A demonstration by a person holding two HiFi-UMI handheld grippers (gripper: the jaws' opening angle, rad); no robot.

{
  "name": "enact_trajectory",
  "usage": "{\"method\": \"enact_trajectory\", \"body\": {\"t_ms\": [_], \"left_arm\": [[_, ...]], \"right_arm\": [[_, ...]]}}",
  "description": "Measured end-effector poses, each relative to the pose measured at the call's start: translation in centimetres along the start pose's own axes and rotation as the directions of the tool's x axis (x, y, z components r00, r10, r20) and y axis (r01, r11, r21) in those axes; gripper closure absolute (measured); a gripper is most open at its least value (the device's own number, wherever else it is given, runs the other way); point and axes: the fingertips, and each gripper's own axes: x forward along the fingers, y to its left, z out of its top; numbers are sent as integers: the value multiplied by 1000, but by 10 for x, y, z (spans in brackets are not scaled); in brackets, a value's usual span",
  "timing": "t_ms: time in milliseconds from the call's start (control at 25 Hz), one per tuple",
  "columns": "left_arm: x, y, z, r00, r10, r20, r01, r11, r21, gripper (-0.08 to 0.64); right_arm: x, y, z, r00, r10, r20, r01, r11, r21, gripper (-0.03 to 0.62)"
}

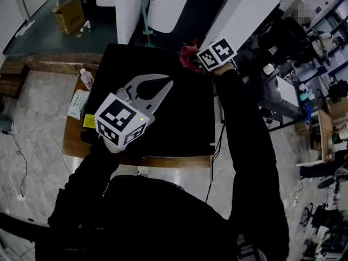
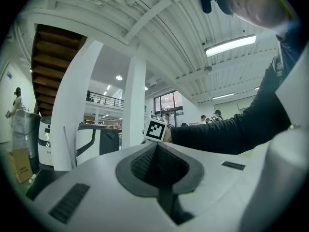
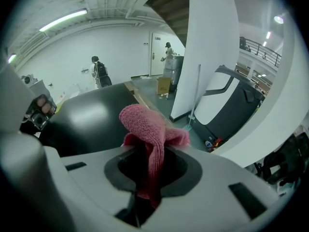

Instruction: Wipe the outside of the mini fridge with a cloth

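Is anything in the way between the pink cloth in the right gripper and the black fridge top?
Nothing visible. The pink cloth, clamped in the right gripper, is at the far edge of the fridge top; the left gripper is off to the side.

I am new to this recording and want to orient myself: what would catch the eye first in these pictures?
The pink cloth stands out first, clamped in the right gripper near the far edge of the black mini fridge. Next comes the left gripper, shut and empty, held over the left part of the fridge's top, with its black-and-white marker cube toward the person.
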Motion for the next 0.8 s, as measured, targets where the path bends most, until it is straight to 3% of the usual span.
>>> {"method": "enact_trajectory", "body": {"t_ms": [240,480,800], "left_arm": [[-23,-34,15,998,53,18,-54,997,57,558],[-64,-113,21,996,85,18,-87,993,85,558],[-119,-215,-4,994,105,-30,-103,993,62,558]], "right_arm": [[-31,54,-27,998,59,17,-58,998,-8,518],[-73,141,-77,995,96,41,-94,994,-55,518],[-125,244,-138,985,165,43,-160,981,-114,518]]}}
